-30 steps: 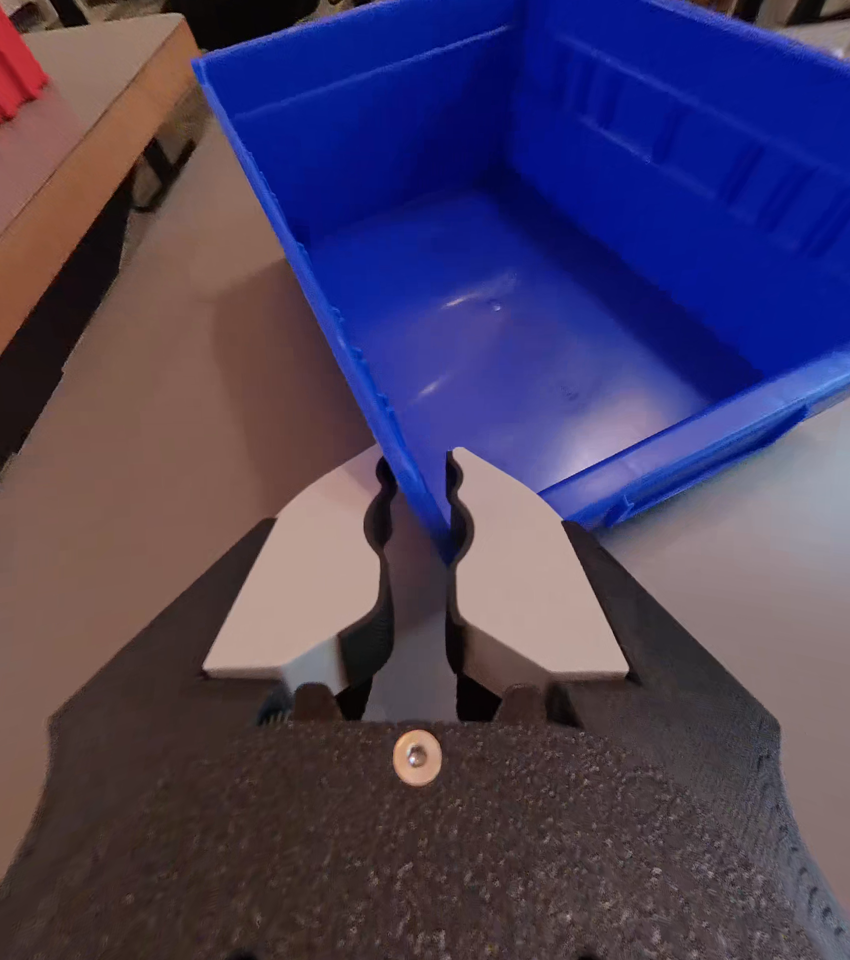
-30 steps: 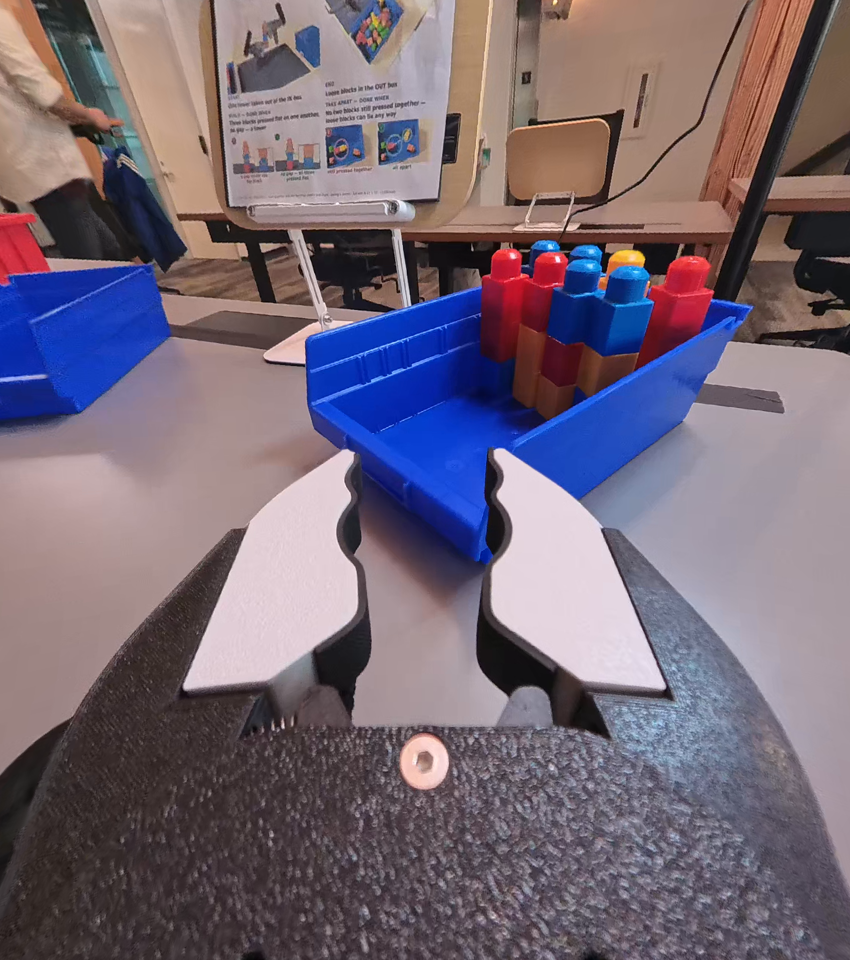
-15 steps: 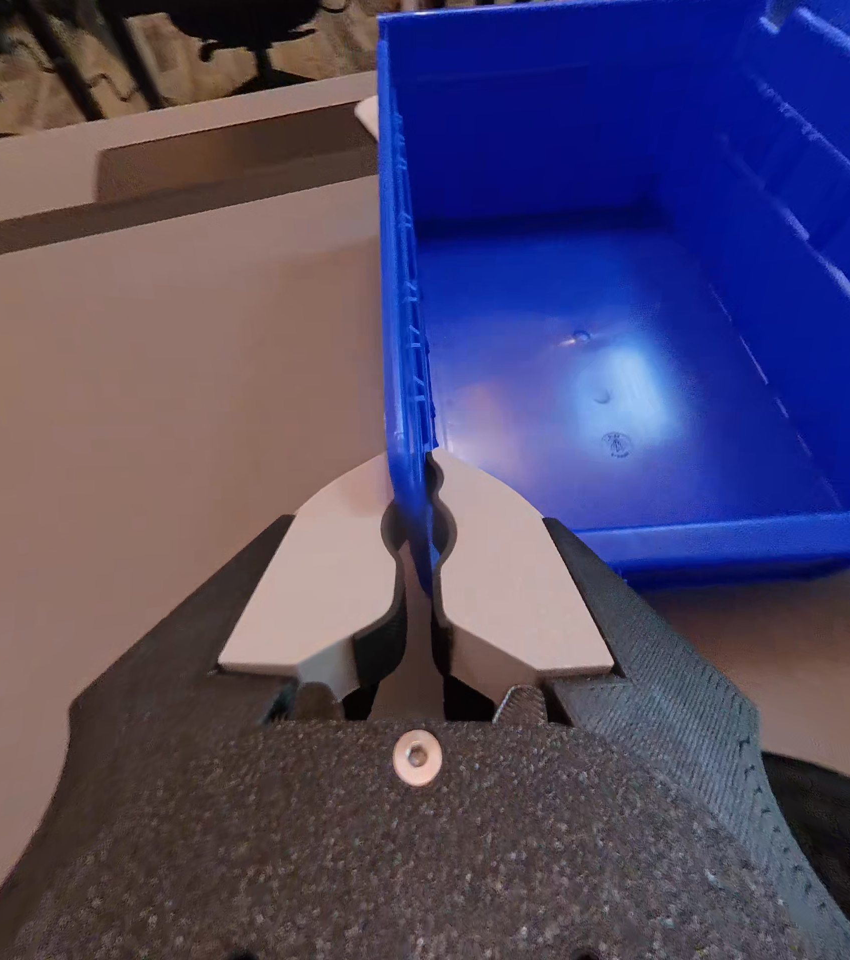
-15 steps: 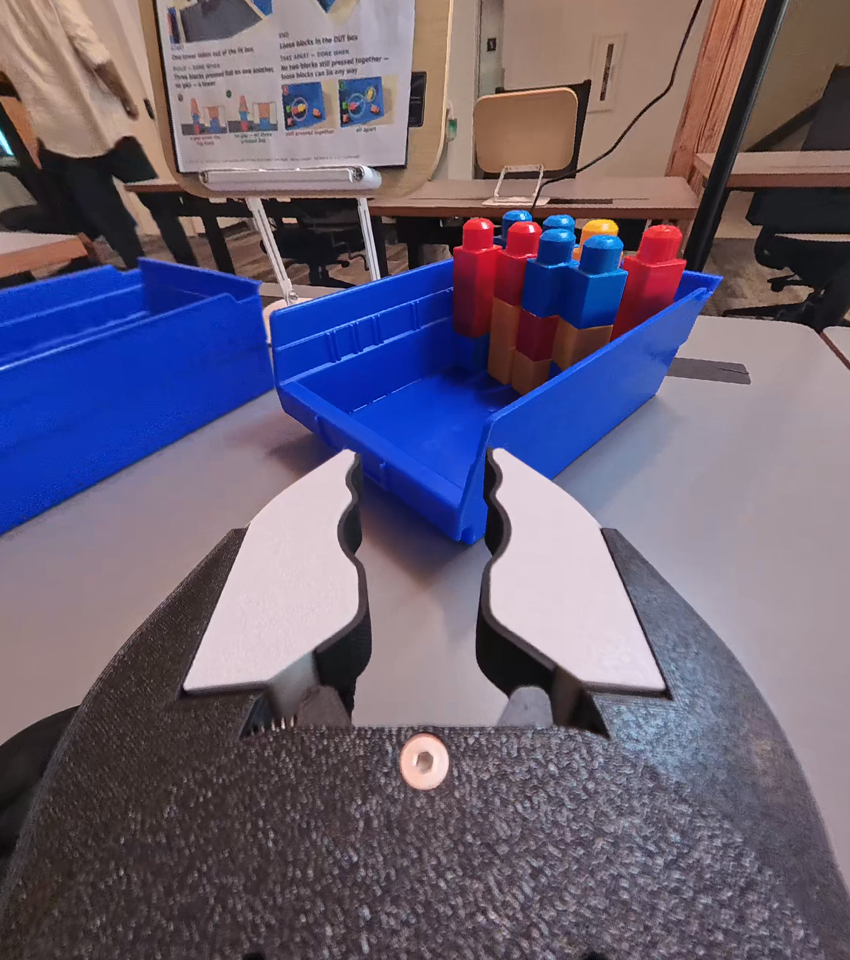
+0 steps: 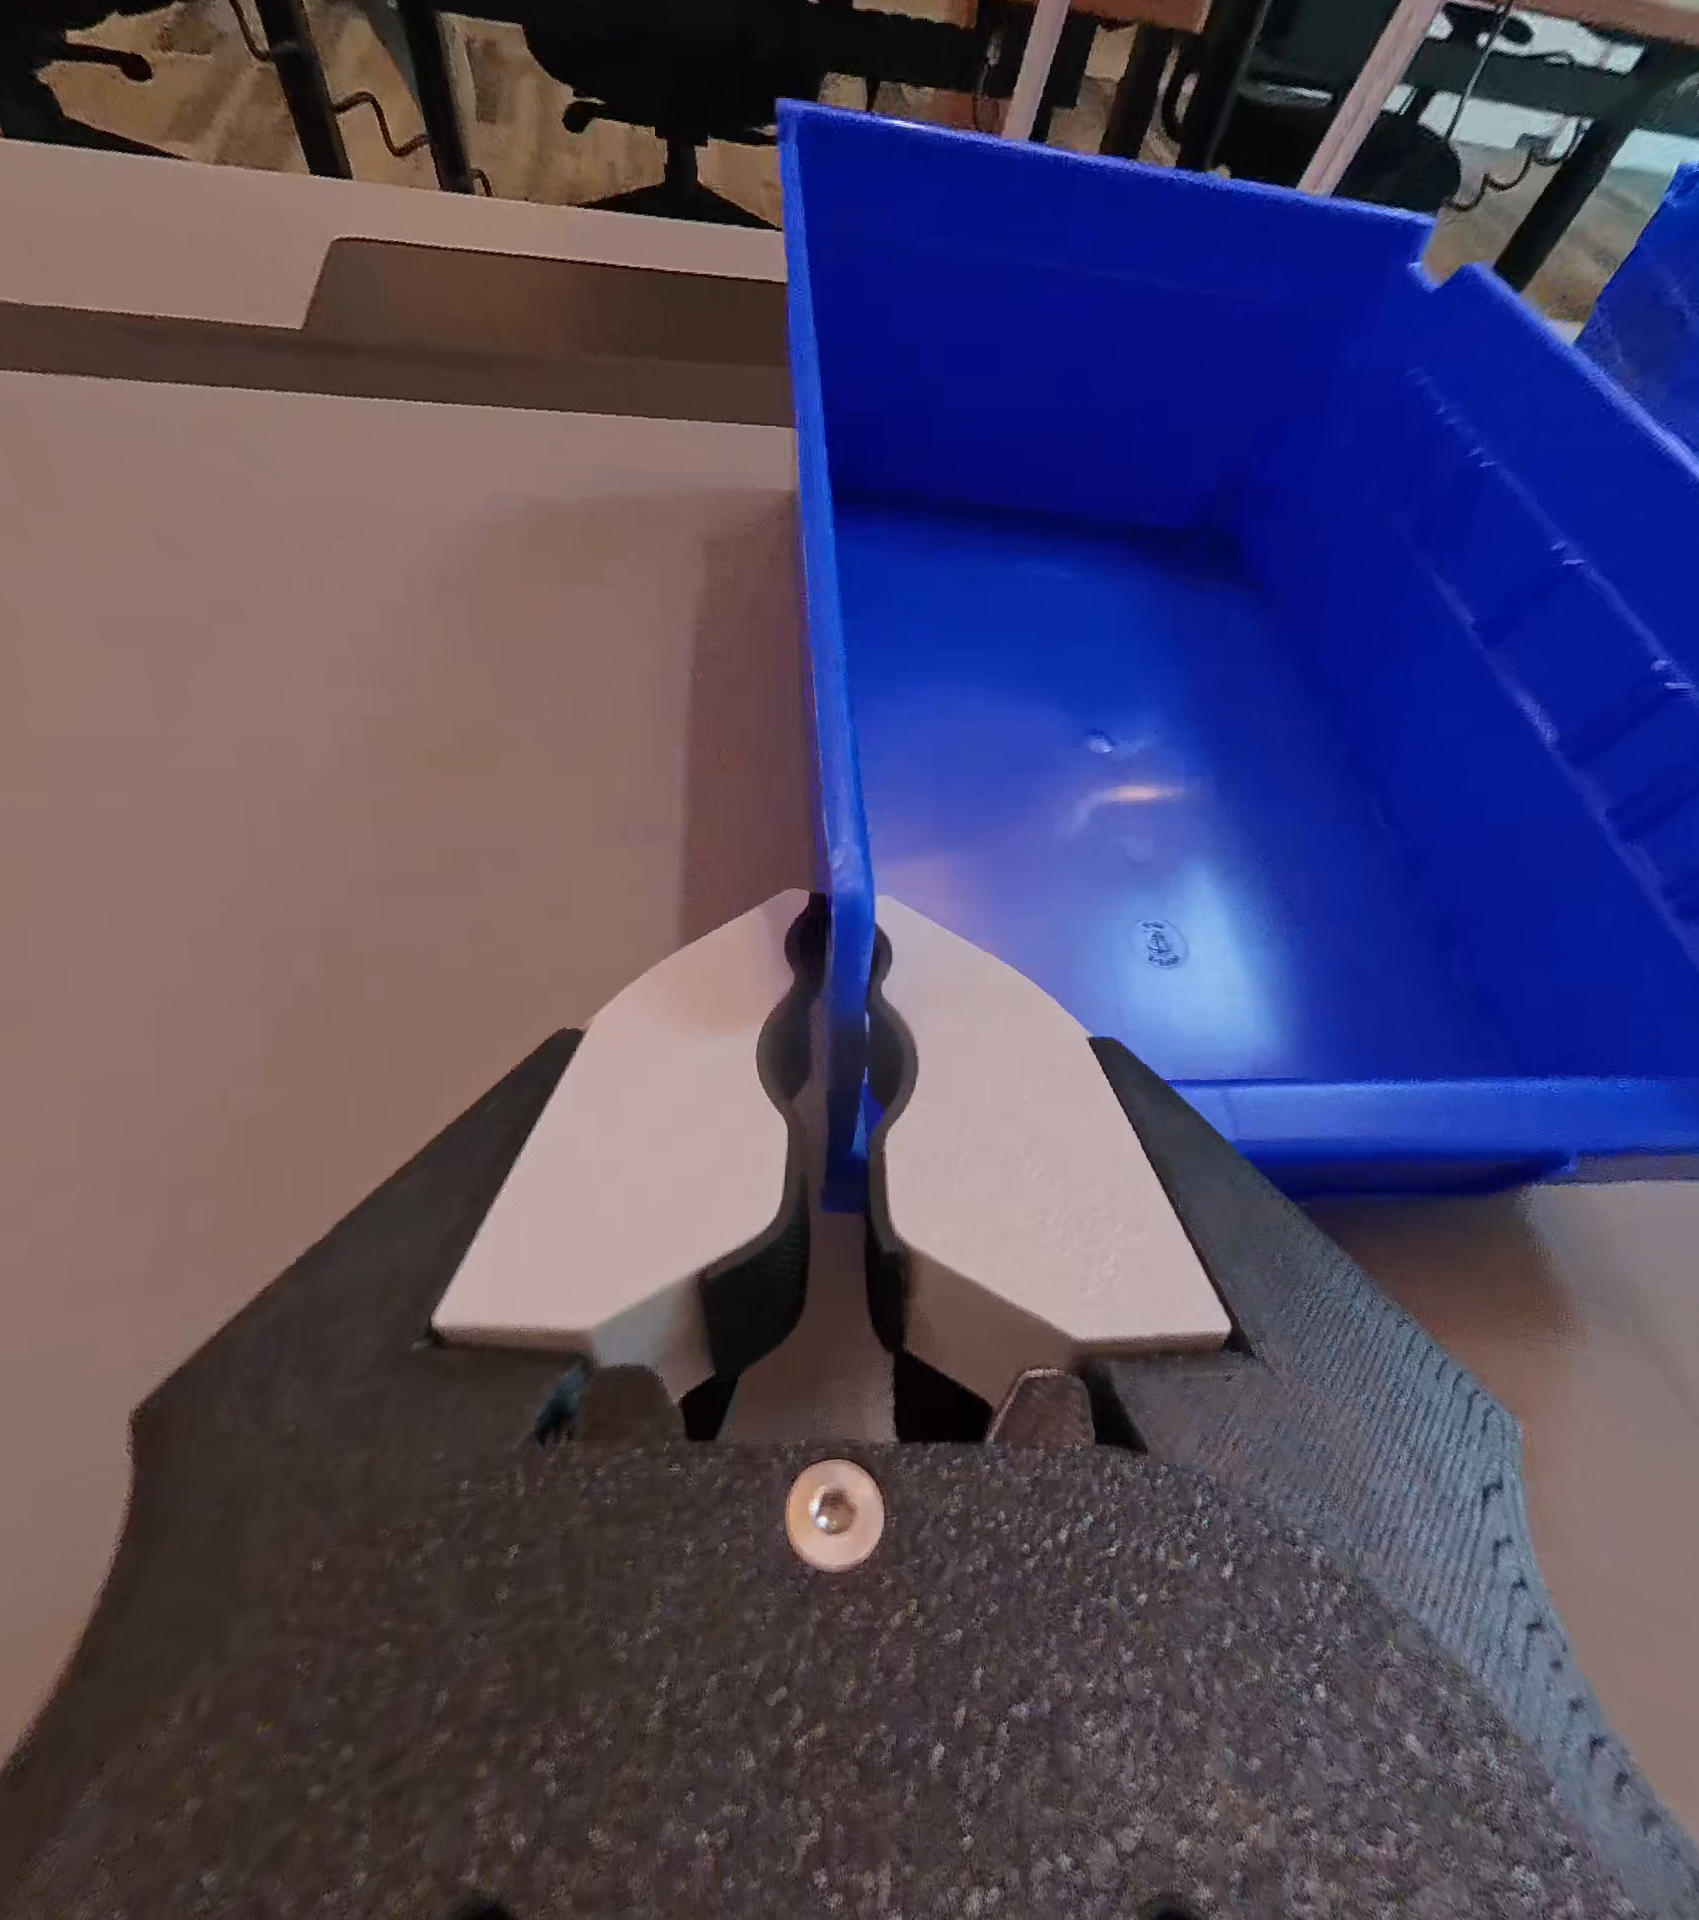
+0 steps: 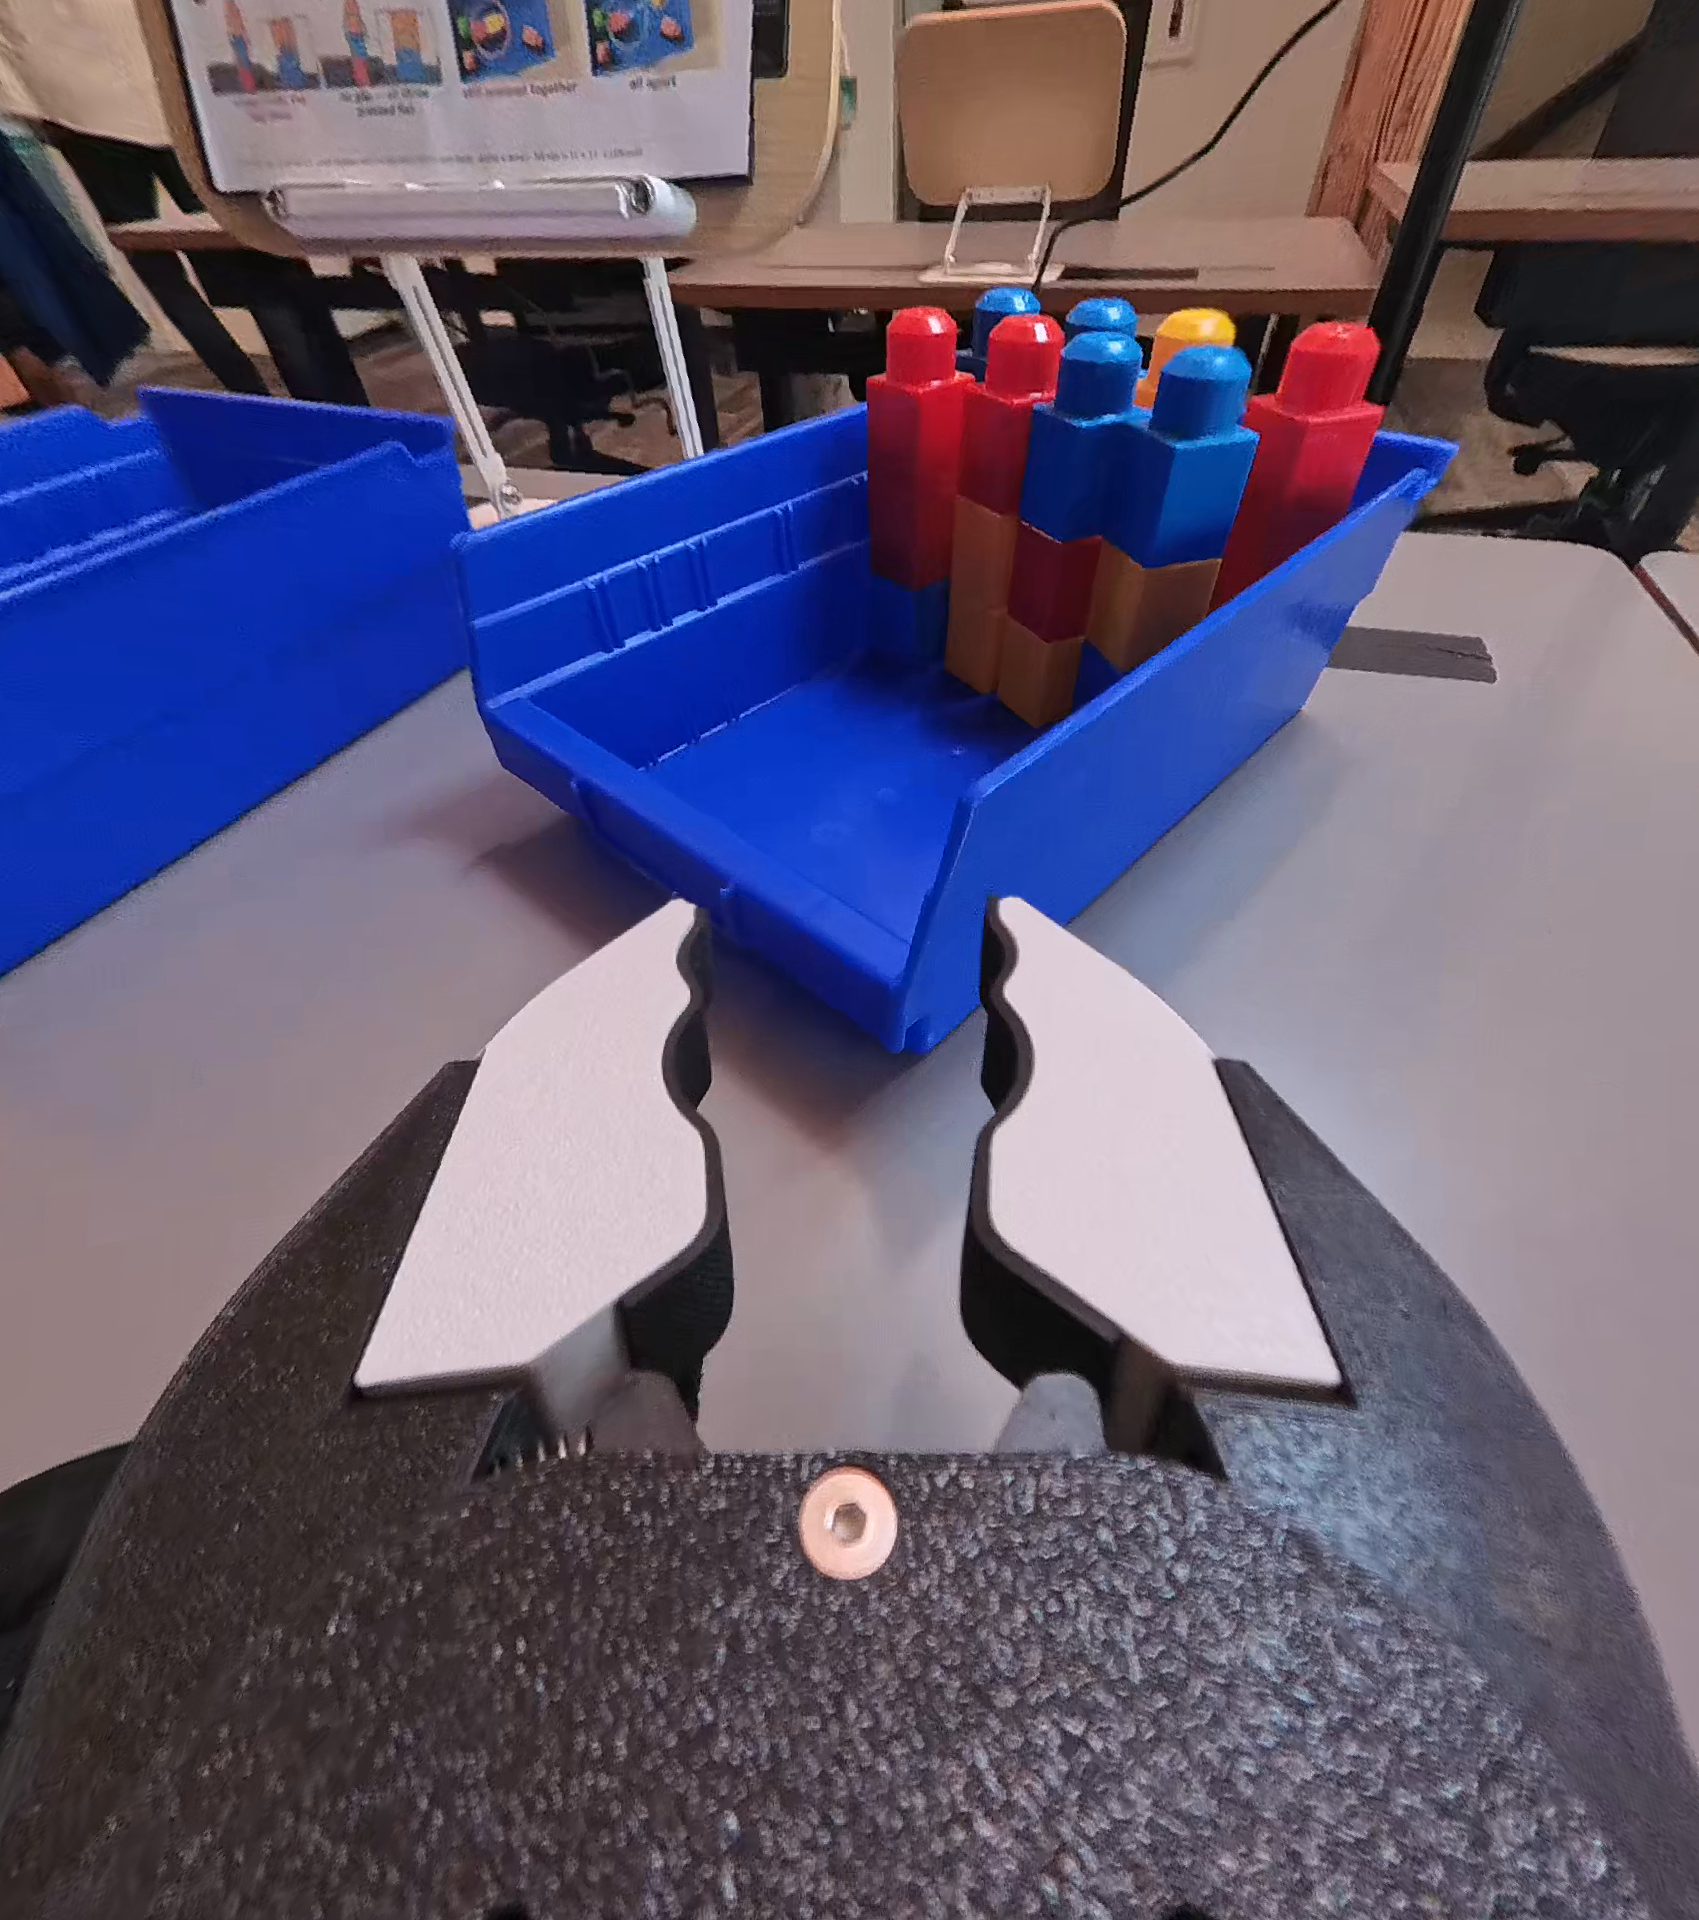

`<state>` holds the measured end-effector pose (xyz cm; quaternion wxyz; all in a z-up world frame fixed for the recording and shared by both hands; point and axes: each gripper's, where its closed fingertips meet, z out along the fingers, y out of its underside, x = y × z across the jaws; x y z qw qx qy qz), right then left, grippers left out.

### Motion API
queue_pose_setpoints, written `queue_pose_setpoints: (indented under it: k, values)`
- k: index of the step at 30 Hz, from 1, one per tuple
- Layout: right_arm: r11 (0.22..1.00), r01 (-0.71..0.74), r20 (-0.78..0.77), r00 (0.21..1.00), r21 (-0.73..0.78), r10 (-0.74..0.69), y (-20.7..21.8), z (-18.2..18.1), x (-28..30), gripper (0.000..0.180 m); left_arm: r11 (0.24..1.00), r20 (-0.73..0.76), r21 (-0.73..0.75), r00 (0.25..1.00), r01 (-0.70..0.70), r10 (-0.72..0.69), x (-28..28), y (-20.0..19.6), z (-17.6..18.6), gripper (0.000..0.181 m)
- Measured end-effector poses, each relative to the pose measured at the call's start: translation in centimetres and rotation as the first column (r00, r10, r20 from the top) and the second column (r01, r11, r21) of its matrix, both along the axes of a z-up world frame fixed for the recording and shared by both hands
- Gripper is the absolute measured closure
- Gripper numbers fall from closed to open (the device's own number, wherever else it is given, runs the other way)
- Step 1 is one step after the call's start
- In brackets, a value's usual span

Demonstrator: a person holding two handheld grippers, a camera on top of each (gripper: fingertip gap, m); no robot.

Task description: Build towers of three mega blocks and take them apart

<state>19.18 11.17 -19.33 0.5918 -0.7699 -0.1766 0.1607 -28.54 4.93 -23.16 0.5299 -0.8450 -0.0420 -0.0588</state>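
Towers (image 6: 1115, 488): built, standing in far bin (image 6: 1167, 790); dismantling outstanding; left gripper (image 5: 845, 935) clamped on empty bin (image 5: 824, 499) wall, right gripper (image 6: 840, 935) apart, idle.

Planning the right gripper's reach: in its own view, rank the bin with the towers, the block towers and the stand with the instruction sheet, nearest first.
From the right gripper:
1. Bin, just ahead, its near corner between the fingertips.
2. Block towers, at the bin's far end.
3. Stand, behind, upper left.
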Motion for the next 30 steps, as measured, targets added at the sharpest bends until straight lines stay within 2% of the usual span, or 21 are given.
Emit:
queue_pose_setpoints:
  k: [1, 3, 4, 8, 11, 13, 14, 18, 21, 24, 27, 30]
  values:
    - [1.000, 0.005, 0.003, 1.000, -0.015, -0.004, 0.3, -0.2, -0.1, 0.126, 1.000, 0.016, 0.001, 1.000, 0.012, -0.012, 0.6, -0.1, 0.0, 0.171]
    - [0.999, 0.012, 0.011, 1.000, -0.040, -0.011, 1.1, -0.6, -0.5, 0.118, 0.996, 0.040, 0.020, 0.996, 0.082, -0.083, 2.6, -0.4, 0.4, 0.144]
    - [0.999, 0.018, 0.020, 1.000, -0.050, -0.017, 1.6, -0.8, -0.7, 0.115, 0.994, 0.026, 0.017, 0.994, 0.108, -0.108, 3.4, -0.6, 0.4, 0.136]
    - [0.994, 0.043, 0.043, 0.998, -0.098, -0.039, 3.9, -1.6, -1.1, 0.105, 0.981, -0.013, 0.039, 0.982, 0.188, -0.187, 5.5, -1.1, 1.0, 0.130]
    - [0.989, 0.072, 0.039, 0.997, -0.131, -0.068, 5.8, -2.4, -0.7, 0.105, 0.978, -0.097, 0.064, 0.977, 0.196, -0.190, 5.6, -1.3, 1.5, 0.128]
    - [0.984, 0.100, 0.048, 0.994, -0.145, -0.094, 7.1, -3.0, -0.1, 0.117, 0.976, -0.111, 0.088, 0.976, 0.197, -0.187, 5.4, -1.4, 2.0, 0.128]
    - [0.983, 0.104, 0.064, 0.993, -0.152, -0.096, 7.5, -3.4, 0.2, 0.138, 0.976, -0.116, 0.101, 0.976, 0.195, -0.183, 5.3, -1.4, 2.3, 0.128]
    - [0.970, 0.184, 0.079, 0.982, -0.161, -0.173, 8.1, -3.4, 2.6, 0.158, 0.968, -0.162, 0.181, 0.976, 0.174, -0.145, 4.4, -2.0, 4.0, 0.130]
    - [0.962, 0.222, 0.122, 0.971, -0.158, -0.204, 6.7, -3.3, 4.3, 0.167, 0.956, -0.135, 0.220, 0.977, 0.194, -0.167, 4.9, -3.2, 5.4, 0.133]
    - [0.962, 0.223, 0.159, 0.967, -0.159, -0.198, 3.9, -3.3, 5.0, 0.172, 0.930, -0.091, 0.224, 0.957, 0.291, -0.277, 7.8, -5.0, 6.2, 0.138]
    - [0.964, 0.205, 0.168, 0.970, -0.169, -0.177, 0.3, -3.2, 4.8, 0.174, 0.868, -0.073, 0.196, 0.890, 0.456, -0.451, 13.3, -6.7, 6.4, 0.147]
    - [0.964, 0.196, 0.149, 0.974, -0.179, -0.170, -2.8, -2.9, 3.7, 0.175, 0.766, -0.076, 0.152, 0.780, 0.624, -0.621, 20.5, -7.9, 6.2, 0.144]
